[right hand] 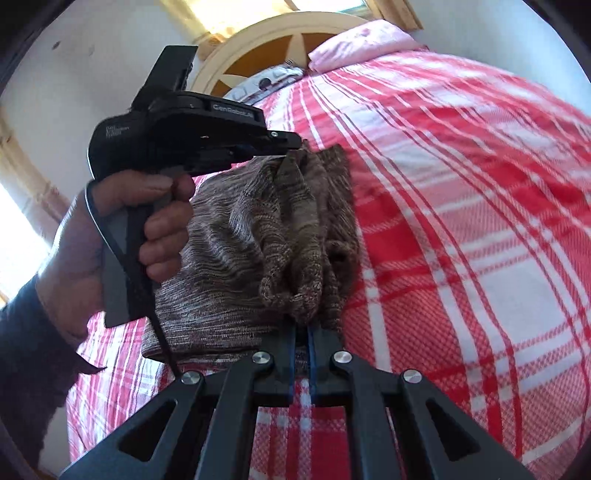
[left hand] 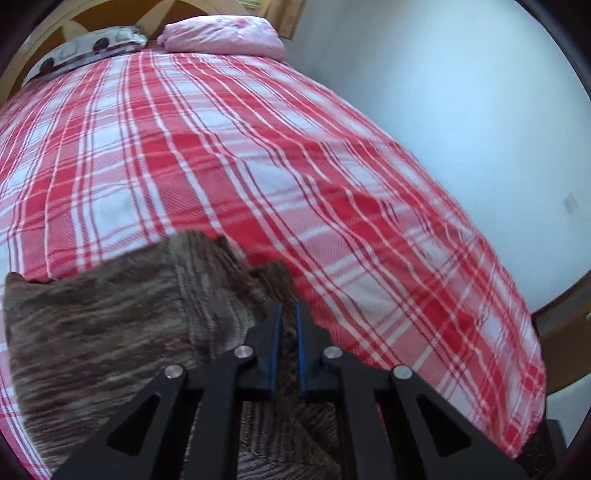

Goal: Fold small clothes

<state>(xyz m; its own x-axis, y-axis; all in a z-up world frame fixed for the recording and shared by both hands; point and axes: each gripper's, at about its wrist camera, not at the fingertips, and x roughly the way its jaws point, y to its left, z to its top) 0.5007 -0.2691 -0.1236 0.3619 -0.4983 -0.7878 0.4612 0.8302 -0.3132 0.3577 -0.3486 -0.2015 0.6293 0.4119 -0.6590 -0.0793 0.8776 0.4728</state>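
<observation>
A small brown marled knit garment (left hand: 110, 306) hangs over the red and white plaid bedspread (left hand: 221, 155). My left gripper (left hand: 289, 314) is shut on one edge of it, with cloth pinched between the blue pads. In the right wrist view the garment (right hand: 258, 236) hangs stretched and bunched between both grippers. My right gripper (right hand: 303, 328) is shut on its lower bunched edge. The left gripper (right hand: 291, 147), held by a hand, grips the upper edge.
A pink pillow (left hand: 225, 35) and a patterned grey pillow (left hand: 85, 50) lie at the head of the bed by a wooden headboard (right hand: 280, 40). A white wall (left hand: 461, 110) runs along the bed's right side. The plaid bedspread (right hand: 461, 221) spreads to the right.
</observation>
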